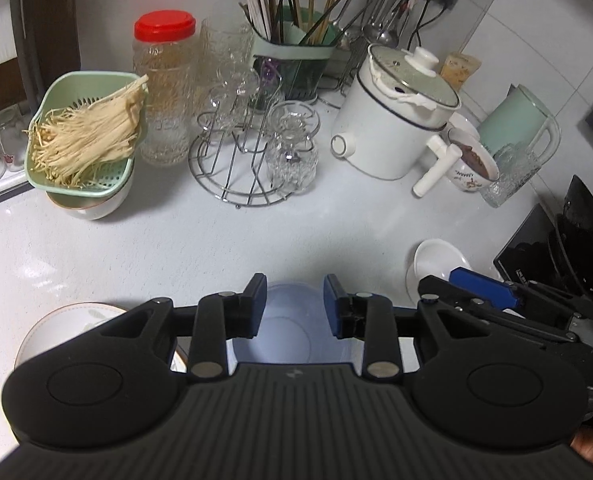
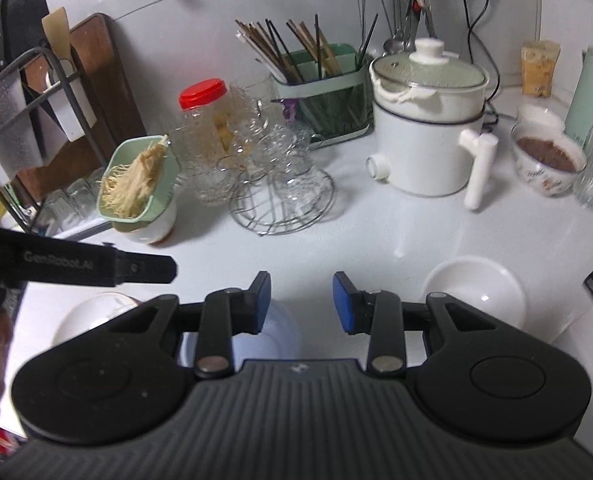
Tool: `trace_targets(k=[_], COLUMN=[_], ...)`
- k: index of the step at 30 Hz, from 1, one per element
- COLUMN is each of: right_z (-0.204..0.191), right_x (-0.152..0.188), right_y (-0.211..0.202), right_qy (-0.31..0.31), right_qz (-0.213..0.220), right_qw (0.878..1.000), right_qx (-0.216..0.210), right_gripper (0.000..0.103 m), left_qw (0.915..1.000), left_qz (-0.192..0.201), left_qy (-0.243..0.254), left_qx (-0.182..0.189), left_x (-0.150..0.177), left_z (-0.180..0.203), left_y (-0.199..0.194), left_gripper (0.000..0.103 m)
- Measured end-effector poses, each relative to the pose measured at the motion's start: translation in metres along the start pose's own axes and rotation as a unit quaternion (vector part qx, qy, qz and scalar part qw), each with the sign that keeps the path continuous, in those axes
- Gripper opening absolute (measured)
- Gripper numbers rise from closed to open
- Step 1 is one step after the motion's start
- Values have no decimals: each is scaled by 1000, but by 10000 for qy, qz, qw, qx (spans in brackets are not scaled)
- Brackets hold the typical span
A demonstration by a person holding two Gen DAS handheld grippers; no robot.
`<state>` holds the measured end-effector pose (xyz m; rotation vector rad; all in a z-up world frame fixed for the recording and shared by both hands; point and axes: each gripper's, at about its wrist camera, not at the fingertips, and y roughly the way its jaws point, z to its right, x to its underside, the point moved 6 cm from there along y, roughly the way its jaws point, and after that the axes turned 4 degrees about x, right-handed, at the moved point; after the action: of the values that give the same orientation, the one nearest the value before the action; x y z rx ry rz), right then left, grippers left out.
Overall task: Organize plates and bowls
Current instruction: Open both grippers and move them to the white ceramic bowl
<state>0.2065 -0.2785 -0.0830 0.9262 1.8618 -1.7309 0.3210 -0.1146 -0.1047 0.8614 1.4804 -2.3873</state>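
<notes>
From the left wrist view, the left gripper (image 1: 294, 306) hangs over the white worktop (image 1: 176, 248) with its jaws spread, nothing between them but a pale blue bowl (image 1: 290, 336) sitting directly below. A white patterned bowl (image 1: 68, 328) rests just to its left, partly hidden by the gripper body. Off to the right a white bowl (image 1: 436, 260) lies on the worktop, with the right gripper (image 1: 484, 286) close beside it — whether they touch I cannot tell. Further back stand a green colander (image 1: 84, 140) of enoki mushrooms, a red-lidded jar (image 1: 164, 84) and a white electric pot (image 1: 396, 120).

From the right wrist view, the right gripper (image 2: 302, 302) also has its jaws spread and empty, over bare worktop (image 2: 376, 232). The pale blue bowl (image 2: 280, 328) shows under its left finger, the white bowl (image 2: 476, 288) sits to the right — apart from the fingers — and the white patterned bowl (image 2: 92, 316) lies far left beneath the left gripper (image 2: 148, 268).
</notes>
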Motion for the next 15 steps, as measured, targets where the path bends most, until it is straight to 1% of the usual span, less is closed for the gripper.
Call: trace_targets(k=[6,9,15], right_z=[14,24,46], right_x=[-1,0,-1], right_y=[-7,-7,-11], right_qy=[-35,-22,60], right_qz=[186,175,294], right_qw=[9998,9998,9993], right_qx=[43,103,220], right_gripper=[37,37,37], left_qw=[10000,10000,9997], left_qz=[69,63,56], left_qy=[-47,46,210], left_qx=[21,53,94], left_x=[3,4,4], left_z=[10,21,43], left_y=[3,6,17], left_gripper=[41,44,48])
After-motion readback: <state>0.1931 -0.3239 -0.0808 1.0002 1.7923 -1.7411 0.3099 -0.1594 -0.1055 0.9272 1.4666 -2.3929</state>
